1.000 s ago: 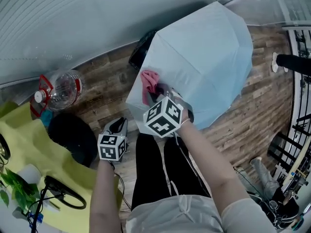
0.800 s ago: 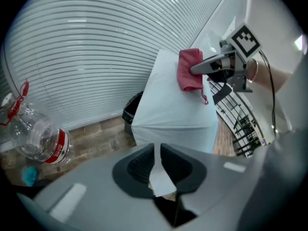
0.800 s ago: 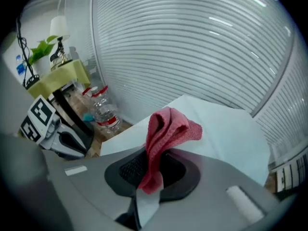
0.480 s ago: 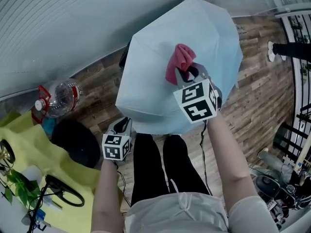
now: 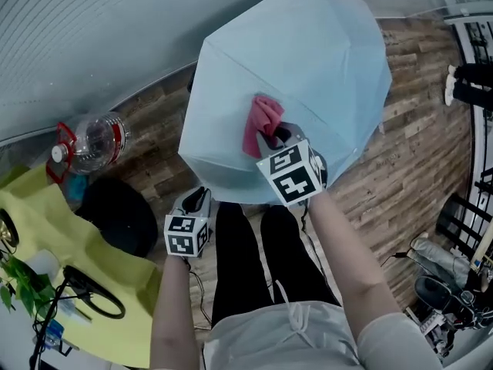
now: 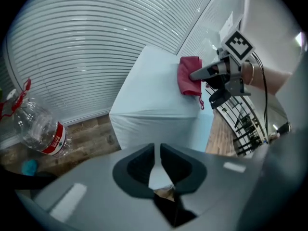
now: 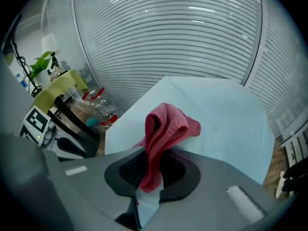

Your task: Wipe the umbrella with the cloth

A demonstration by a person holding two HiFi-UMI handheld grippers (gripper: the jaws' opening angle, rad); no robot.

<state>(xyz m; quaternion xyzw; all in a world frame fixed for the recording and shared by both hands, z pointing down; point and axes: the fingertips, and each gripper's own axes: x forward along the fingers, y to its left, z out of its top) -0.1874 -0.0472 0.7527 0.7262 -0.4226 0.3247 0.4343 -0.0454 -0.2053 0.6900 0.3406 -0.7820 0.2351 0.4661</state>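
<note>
A pale blue open umbrella (image 5: 308,75) lies on the wooden floor in front of my legs, canopy up. My right gripper (image 5: 271,139) is shut on a pink cloth (image 5: 260,123), which rests against the canopy's near panel. In the right gripper view the cloth (image 7: 166,124) bunches up out of the jaws of the gripper (image 7: 153,162), over the umbrella (image 7: 226,109). My left gripper (image 5: 196,199) sits at the umbrella's near rim. In the left gripper view its jaws stand almost together on the pale fabric edge (image 6: 158,172). The umbrella (image 6: 154,90) and cloth (image 6: 188,76) show beyond.
A clear plastic bottle (image 5: 92,141) lies on the floor at the left, by the white slatted wall. A yellow-covered table (image 5: 46,230) with a plant (image 5: 15,280) stands at the lower left, a black round object (image 5: 115,218) beside it. Metal racks (image 5: 481,183) line the right.
My right gripper carried the cloth up and right across the canopy, then back down and left. The umbrella turned and shifted. The left gripper stayed by the rim.
</note>
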